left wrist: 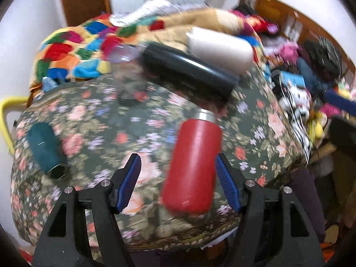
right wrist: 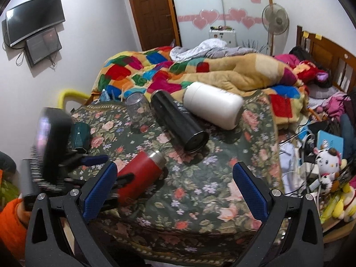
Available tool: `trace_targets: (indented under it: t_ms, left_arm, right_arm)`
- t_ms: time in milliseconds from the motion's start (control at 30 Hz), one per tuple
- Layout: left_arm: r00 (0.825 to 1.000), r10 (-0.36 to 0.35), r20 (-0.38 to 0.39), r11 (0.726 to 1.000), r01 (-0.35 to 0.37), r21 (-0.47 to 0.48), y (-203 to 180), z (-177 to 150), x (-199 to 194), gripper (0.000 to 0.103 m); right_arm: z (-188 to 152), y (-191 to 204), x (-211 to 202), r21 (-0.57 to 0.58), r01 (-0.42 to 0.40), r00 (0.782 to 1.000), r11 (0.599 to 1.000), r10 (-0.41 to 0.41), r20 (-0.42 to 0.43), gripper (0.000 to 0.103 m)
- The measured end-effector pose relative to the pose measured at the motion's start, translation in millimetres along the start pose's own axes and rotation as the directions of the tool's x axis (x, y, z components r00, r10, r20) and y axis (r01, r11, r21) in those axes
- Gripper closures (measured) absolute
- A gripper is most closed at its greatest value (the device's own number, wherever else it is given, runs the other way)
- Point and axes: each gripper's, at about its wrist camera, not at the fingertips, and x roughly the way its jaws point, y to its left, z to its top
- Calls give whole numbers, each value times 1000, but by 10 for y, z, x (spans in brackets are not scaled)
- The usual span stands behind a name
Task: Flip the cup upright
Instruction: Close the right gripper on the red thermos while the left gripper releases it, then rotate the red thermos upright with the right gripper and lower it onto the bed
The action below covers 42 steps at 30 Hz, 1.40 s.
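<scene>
A red cup with a steel rim (left wrist: 193,166) lies on its side on the floral cloth (left wrist: 93,120), steel mouth pointing away. My left gripper (left wrist: 178,166) is open, and the red cup lies between its blue pads, close to the right pad (left wrist: 224,178); the view is blurred. In the right wrist view the red cup (right wrist: 142,173) lies at lower left with the left gripper (right wrist: 98,166) around its base. My right gripper (right wrist: 175,184) is open and empty above the cloth (right wrist: 200,189).
A black tumbler (right wrist: 178,122), a white cup (right wrist: 213,104), a clear glass (right wrist: 138,111) and a teal cup (right wrist: 79,135) also lie on the cloth. A patchwork blanket (right wrist: 155,71) lies behind. Clutter and toys (right wrist: 327,164) sit at the right.
</scene>
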Motion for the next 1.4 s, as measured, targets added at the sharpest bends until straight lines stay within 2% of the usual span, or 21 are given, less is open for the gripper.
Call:
trace_targets:
  t_ms: [133,200,233,333,433,600,800,900,1033,1200,1400]
  left_arm:
    - [992,104,78,992,-98,-76,272,-142,-260,32]
    - [984,148,101,984,-136,-114,417,-235,-347,32]
    - [981,161,104,980,-146,-137,476,-290,-375,32]
    - [976,184,114,971,-162,-177,592,-419,-432,32]
    - [974,192,125,959,-159,-235,698,-532,-488,32]
    - [972,192,133,939,-143,-311,818,-659,-519,32]
    - [969,209,132,932,-157,-327,828,-711,-503,32]
    - [966,221,133,931,-169,-323,818,-718,-498,32]
    - [966,225,131,926,-170,-338,840,-717,-493,32]
    - [963,238,129,915,-178,-362,887,-727,-524,32]
    - [951,269,150,911,-201,-360,907,-692,-617,32]
  right_arm:
    - [-9,91,279,39,-67,994,997,70,-80,3]
    - [-40,159,495,67,-102,984,993,110,-142,5]
    - [-55,178,579,77,-111,978,991,122,-167,10]
    - [-114,261,869,103,-134,952,986,157,-262,19]
    - [-191,332,1073,129,-127,933,984,162,-322,19]
    - [-239,415,1244,130,-113,920,985,154,-362,19]
    - [-198,454,1442,147,-128,900,981,177,-398,21]
    - [-171,517,1495,114,-137,897,984,173,-408,26]
    - [-112,682,1586,41,-164,892,986,166,-420,36]
    - [-67,792,1586,-33,-179,897,983,149,-416,42]
    - [30,758,1350,-46,-192,925,980,165,-343,43]
